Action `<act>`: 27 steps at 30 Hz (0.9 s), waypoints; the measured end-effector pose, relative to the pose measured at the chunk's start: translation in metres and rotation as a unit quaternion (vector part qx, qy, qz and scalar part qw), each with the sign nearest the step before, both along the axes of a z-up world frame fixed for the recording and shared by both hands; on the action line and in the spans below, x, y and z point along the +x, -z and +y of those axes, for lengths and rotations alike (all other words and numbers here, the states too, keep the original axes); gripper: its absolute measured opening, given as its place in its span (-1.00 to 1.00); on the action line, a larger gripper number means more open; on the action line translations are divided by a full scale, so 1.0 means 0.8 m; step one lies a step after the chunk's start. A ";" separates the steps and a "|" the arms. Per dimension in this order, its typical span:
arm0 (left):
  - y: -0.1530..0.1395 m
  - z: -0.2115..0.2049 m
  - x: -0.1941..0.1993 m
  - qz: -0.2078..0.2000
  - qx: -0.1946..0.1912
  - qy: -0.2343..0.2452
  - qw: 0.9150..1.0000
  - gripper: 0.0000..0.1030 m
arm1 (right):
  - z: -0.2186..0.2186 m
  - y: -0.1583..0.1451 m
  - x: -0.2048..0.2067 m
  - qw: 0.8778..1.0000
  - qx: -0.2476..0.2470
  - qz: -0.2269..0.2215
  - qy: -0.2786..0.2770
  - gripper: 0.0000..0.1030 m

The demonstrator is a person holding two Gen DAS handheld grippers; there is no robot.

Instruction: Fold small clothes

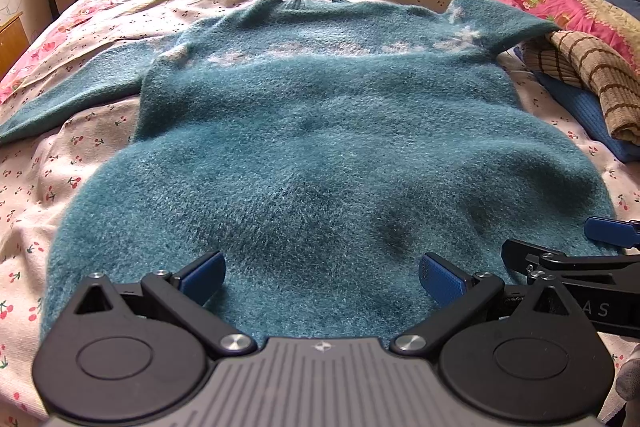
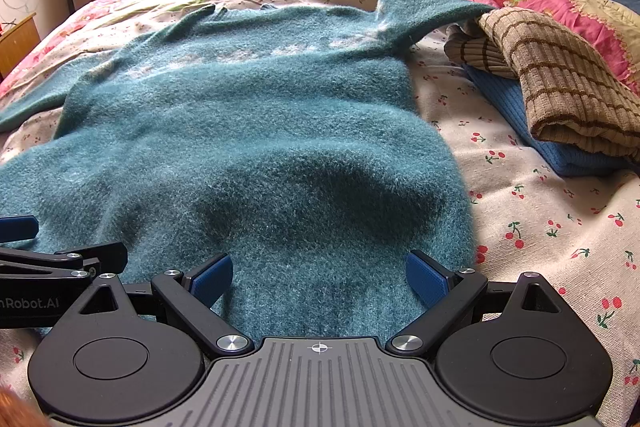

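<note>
A fuzzy teal knitted sweater (image 1: pixel 320 131) with a pale patterned band across the chest is spread flat, hem nearest, on the cherry-print bedsheet (image 2: pixel 540 227), one sleeve laid out to the left and the other raised toward a folded brown-striped knit (image 2: pixel 560 87) stacked on a blue garment (image 2: pixel 520 123). The left gripper (image 1: pixel 322 277) and right gripper (image 2: pixel 319 277) are held side by side over the hem, fingers spread wide, nothing grasped. Folding is judged not yet begun; the hem or a sleeve must next be pinched.
</note>
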State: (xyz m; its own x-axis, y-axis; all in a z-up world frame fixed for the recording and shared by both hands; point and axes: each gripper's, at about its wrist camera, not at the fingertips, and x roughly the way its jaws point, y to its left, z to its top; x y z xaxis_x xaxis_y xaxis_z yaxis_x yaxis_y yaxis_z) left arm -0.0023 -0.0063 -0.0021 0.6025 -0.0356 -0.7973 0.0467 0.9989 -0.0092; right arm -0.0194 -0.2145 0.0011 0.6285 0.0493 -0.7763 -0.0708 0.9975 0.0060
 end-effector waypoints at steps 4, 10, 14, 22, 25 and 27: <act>-0.001 -0.002 0.000 -0.001 -0.001 0.001 1.000 1.00 | 0.000 0.000 0.000 1.000 -0.001 0.000 0.000 0.84; 0.000 -0.001 0.000 -0.002 -0.002 0.002 1.000 1.00 | -0.001 0.001 0.000 1.000 -0.002 0.000 0.000 0.84; 0.001 -0.001 -0.001 -0.002 -0.002 0.002 1.000 1.00 | -0.002 0.001 0.000 1.000 -0.004 0.001 0.000 0.84; 0.003 -0.002 0.000 -0.001 0.001 0.003 1.000 1.00 | 0.001 0.002 0.000 1.000 -0.011 0.002 0.000 0.84; 0.003 -0.002 -0.001 -0.001 0.001 0.002 1.000 1.00 | 0.001 0.002 0.000 1.000 -0.012 0.002 0.000 0.84; 0.003 -0.002 -0.001 -0.001 0.001 0.003 1.000 1.00 | 0.001 0.002 0.000 1.000 -0.012 0.002 0.000 0.84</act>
State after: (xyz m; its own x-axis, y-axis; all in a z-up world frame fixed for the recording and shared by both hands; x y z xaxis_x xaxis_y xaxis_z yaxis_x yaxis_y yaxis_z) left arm -0.0028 -0.0079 -0.0047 0.6039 -0.0372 -0.7962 0.0519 0.9986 -0.0073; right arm -0.0192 -0.2137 -0.0002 0.6258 0.0311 -0.7794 -0.0707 0.9974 -0.0170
